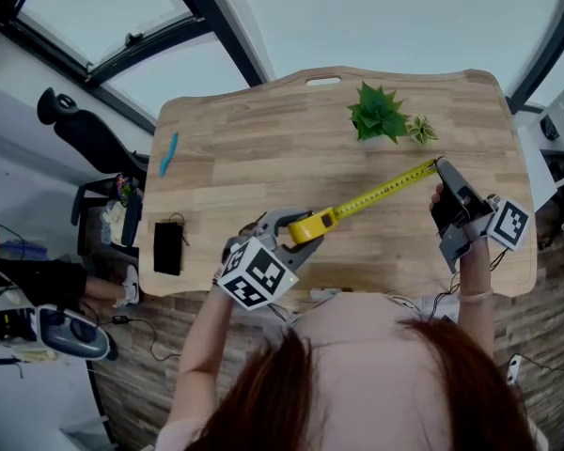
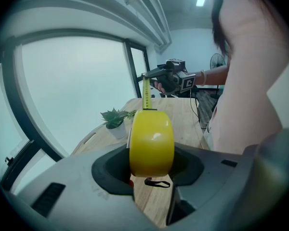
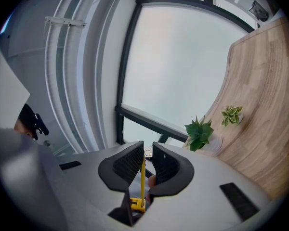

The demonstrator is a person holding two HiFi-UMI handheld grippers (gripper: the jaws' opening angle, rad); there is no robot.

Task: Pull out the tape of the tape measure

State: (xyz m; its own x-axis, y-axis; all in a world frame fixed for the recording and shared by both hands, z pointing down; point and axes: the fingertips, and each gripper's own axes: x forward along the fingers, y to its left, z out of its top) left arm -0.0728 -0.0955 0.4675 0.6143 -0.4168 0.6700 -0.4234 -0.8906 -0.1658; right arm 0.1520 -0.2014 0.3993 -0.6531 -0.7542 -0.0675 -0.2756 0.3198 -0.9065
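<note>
Above the near edge of the wooden table [image 1: 263, 158], the left gripper [image 1: 301, 230] is noted clamped on the yellow tape measure case [image 1: 312, 225], which is held clear of the tabletop. Toward the table's right edge, the right gripper [image 1: 441, 165] is closed on the tip of the tape [image 1: 385, 191], which is stretched taut from the case. Two potted plants [image 1: 378, 113] are recorded at the table's far side.
</note>
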